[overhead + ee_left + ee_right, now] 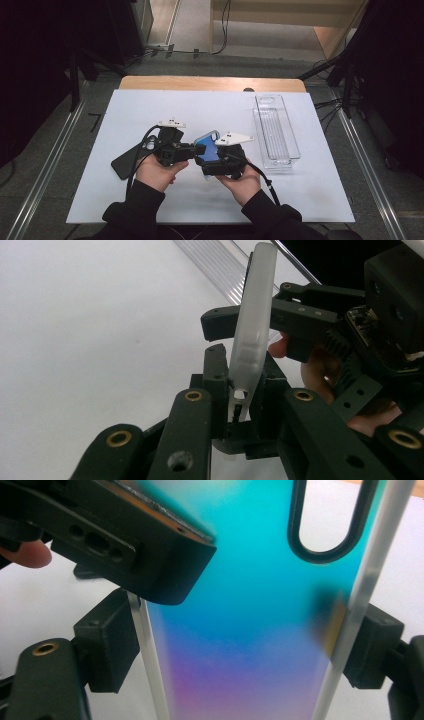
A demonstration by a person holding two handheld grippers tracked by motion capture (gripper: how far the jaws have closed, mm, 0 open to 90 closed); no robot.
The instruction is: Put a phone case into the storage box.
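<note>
1. Iridescent blue phone case [207, 147], frosted rim, held above the tabletop's [300, 200] middle.
2. Left tongs [239, 410] pinch its end, steadying it.
3. Right tongs [240, 650] straddle its width, pads at both edges, for a second hold.

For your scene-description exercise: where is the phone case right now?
In the high view the blue phone case is held above the middle of the white mat, between the left gripper and right gripper, left of the clear tray.
</note>
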